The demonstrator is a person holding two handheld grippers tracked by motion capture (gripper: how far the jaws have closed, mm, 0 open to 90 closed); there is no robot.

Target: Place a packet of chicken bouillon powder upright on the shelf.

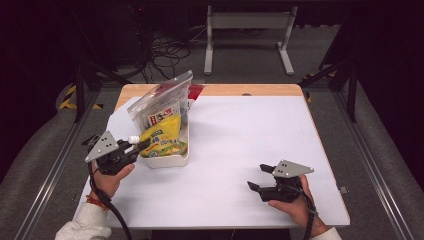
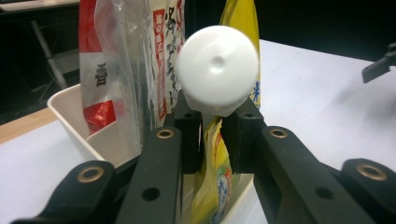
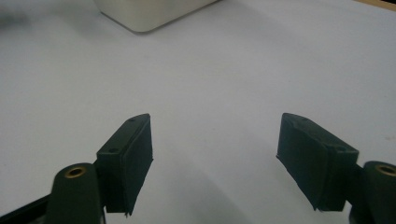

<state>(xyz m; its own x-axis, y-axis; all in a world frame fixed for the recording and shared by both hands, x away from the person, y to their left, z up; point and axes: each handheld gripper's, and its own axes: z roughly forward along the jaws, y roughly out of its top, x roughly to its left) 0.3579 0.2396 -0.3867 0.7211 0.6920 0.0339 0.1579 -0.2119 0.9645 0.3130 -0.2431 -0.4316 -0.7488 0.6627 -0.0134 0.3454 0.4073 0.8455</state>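
Counts on the table: two grippers, one bin, three packs

One left gripper [image 1: 131, 150] has the yellow spouted pouch [image 1: 162, 136] with one white cap [image 2: 218, 70] between its fingers [image 2: 187, 133]; just beyond them, one white bin [image 1: 170, 161] also holds one clear bag [image 1: 157, 102] and one red-printed packet [image 2: 95, 79]. One right gripper [image 1: 260, 177] is well apart.

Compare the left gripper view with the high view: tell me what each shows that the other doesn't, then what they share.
Left gripper view alone: the round face of the white cap with a small dimple at its middle, and the gripper's black fingers pinching the spout just below that cap.

High view alone: the whole white table, the right gripper held open above it by a hand, the person's forearms, and a grey table frame on the floor beyond.

Both: the yellow pouch standing in the white tub, the clear bag of packets, and the left gripper.
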